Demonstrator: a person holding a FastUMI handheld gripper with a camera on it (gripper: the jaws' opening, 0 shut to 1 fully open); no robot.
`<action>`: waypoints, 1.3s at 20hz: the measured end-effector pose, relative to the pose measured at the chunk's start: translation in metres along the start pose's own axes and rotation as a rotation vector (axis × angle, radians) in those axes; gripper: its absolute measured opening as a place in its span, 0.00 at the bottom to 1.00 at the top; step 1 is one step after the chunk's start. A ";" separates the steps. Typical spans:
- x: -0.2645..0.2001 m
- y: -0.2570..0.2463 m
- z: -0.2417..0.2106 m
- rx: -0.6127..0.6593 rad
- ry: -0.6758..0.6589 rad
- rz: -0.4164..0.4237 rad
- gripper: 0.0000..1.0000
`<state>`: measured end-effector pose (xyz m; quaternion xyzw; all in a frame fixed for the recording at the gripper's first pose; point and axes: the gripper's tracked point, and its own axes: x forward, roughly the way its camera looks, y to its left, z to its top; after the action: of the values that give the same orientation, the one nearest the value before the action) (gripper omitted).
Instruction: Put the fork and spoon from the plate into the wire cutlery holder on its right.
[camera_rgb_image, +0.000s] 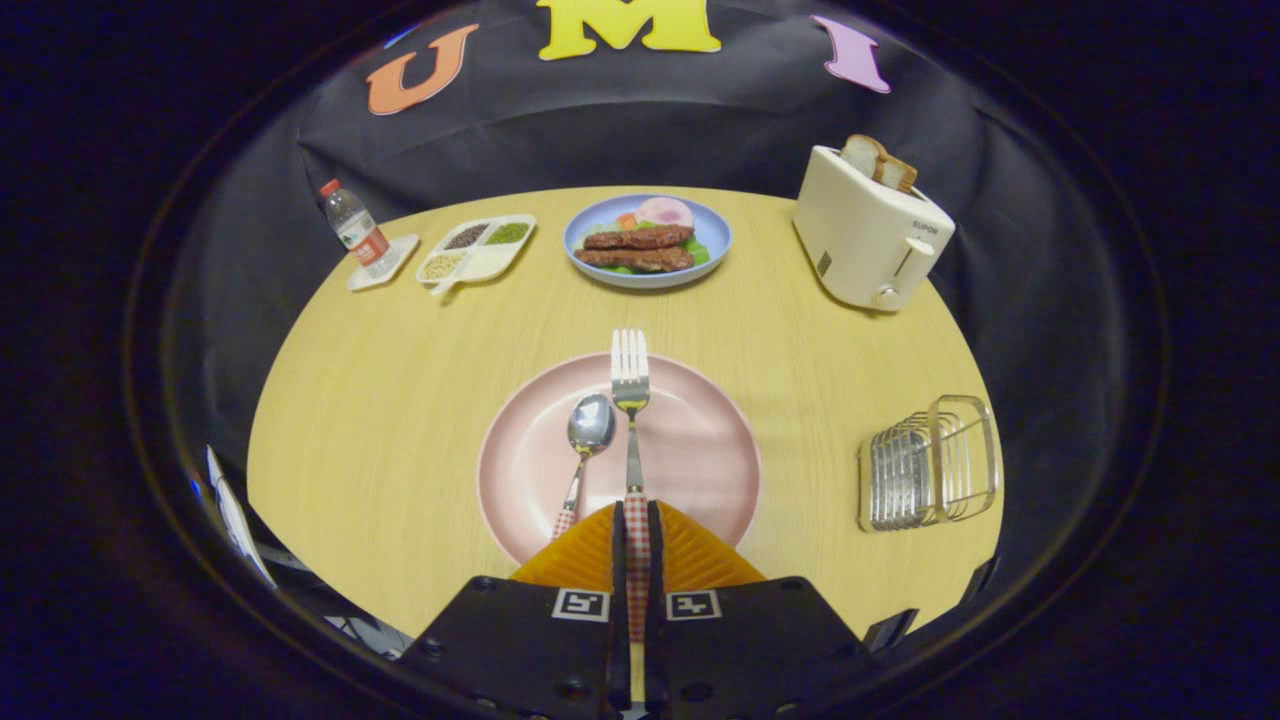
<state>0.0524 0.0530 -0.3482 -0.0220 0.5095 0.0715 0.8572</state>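
The tool (636, 525) is clamped on the checked handle of the fork (630, 385): both fingers press against the handle from either side, leaving only the handle's width between them. The fork runs straight ahead from the fingertips, tines pointing away, over the pink plate (700, 450), its head reaching the plate's far rim. Whether the fork touches the plate or is lifted clear cannot be told.

The spoon (588, 430) lies on the plate just left of the fork, bowl up and away from the tool, its checked handle slanting back toward the left finger and ending beside it.

The plate sits on the round wooden surface (400, 370), with the tool over its near edge. To the plate's right, well apart from it, the wire cutlery holder (928, 465) stands near the surface's edge.

Beyond the plate is a blue dish of food (647, 240). Left of that dish are a divided tray of grains (478, 250) and a water bottle (352, 225) on a coaster. Far right of the dish stands a toaster (868, 235) with bread slices in its slots.
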 end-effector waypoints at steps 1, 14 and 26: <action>-0.012 -0.005 0.006 -0.004 -0.014 0.008 0.06; -0.092 -0.161 0.027 0.015 -0.019 -0.081 0.06; -0.096 -0.227 -0.020 0.098 0.311 -0.054 0.06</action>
<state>0.0233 -0.1831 -0.2816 -0.0049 0.6380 0.0192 0.7698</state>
